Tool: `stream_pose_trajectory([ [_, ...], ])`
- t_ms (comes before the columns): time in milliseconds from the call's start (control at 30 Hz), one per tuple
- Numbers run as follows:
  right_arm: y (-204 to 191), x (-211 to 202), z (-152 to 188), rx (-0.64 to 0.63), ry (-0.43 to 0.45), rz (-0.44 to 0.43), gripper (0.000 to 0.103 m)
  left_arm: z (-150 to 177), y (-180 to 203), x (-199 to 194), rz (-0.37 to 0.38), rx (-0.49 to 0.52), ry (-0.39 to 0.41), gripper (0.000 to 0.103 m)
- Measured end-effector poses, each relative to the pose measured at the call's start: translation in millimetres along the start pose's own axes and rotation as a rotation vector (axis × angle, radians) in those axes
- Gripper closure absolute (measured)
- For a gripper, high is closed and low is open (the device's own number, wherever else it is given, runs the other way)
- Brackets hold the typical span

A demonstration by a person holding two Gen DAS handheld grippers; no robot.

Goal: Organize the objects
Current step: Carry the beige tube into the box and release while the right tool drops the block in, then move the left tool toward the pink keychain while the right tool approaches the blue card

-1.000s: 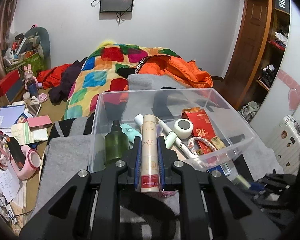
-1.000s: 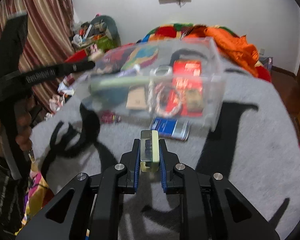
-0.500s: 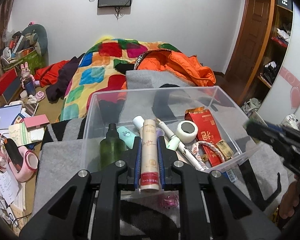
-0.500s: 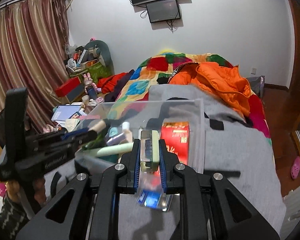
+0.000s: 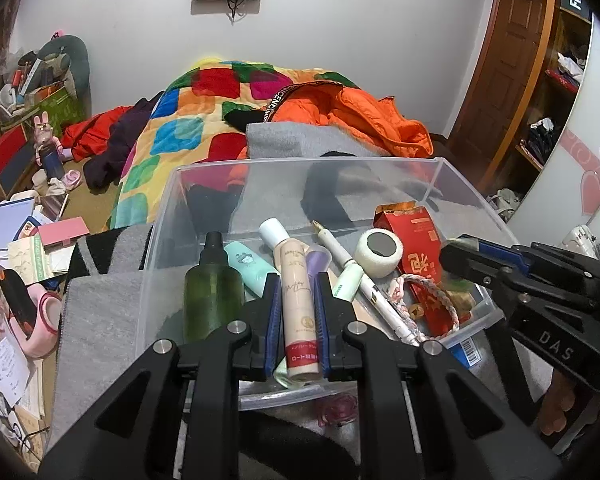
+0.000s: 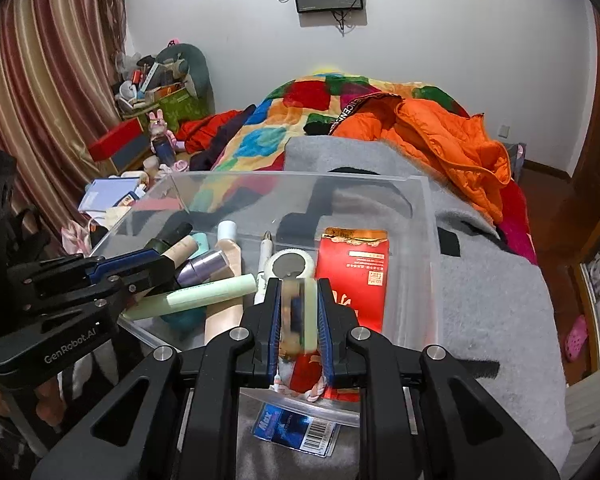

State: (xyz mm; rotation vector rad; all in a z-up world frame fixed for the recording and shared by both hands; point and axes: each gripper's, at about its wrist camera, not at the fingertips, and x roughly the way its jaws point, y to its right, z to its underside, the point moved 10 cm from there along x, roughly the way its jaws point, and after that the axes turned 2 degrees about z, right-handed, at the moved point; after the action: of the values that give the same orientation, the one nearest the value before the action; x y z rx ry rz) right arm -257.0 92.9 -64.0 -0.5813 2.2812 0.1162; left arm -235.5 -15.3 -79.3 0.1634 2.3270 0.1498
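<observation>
Bed [image 6: 500,300] covered with a grey blanket [image 6: 492,312] with black markings; a clear plastic bin [image 6: 428,216] sits directly on it. A blue packet [image 6: 296,432] with a barcode lies flat on the blanket, partly under the bin's near edge, and a small pink item [image 5: 336,410] lies just beside the bin. Farther back on the bed lie a patchwork quilt [image 5: 188,120] and an orange jacket [image 6: 452,136].

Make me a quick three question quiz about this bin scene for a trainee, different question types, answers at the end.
1. True or false: the left gripper is shut on a beige tube.
2. The tape roll lies: A) in the bin B) on the blanket C) on the floor.
3. Fill in: the red packet lies inside the ____.
Key: 1 true; 2 A; 3 bin.
</observation>
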Motion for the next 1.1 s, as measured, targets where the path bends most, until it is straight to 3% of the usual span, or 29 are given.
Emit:
stream_pose_trajectory([
  [133, -1, 1, 2, -0.008, -0.007, 0.011, 0.088, 1, -1, -1, 0.011, -0.007, -0.002, 0.087],
  [233, -2, 1, 2, -0.007, -0.008, 0.012, 0.088, 0, -1, -5, 0.019, -0.015, 0.007, 0.077],
  [433, 0, -4, 2, 0.01, -0.01, -0.003, 0.088, -2, 2, -19, 0.02, -0.01, 0.032, 0.076],
  [600, 0, -14, 2, 0.011, 0.008, -0.001, 0.084, -4, 4, -35, 0.01, -0.003, 0.068, 0.056],
  [733, -2, -29, 1, -0.001, 0.041, 0.009, 0.072, -3, 6, -48, 0.016, -0.007, 0.094, 0.051],
  [800, -3, -37, 1, -0.007, 0.059, 0.017, 0.065, -2, 6, -56, 0.014, -0.013, 0.113, 0.043],
  [1100, -2, -69, 6, 0.0, 0.119, 0.049, 0.037, 11, 7, -78, -0.022, 0.021, 0.145, 0.031],
])
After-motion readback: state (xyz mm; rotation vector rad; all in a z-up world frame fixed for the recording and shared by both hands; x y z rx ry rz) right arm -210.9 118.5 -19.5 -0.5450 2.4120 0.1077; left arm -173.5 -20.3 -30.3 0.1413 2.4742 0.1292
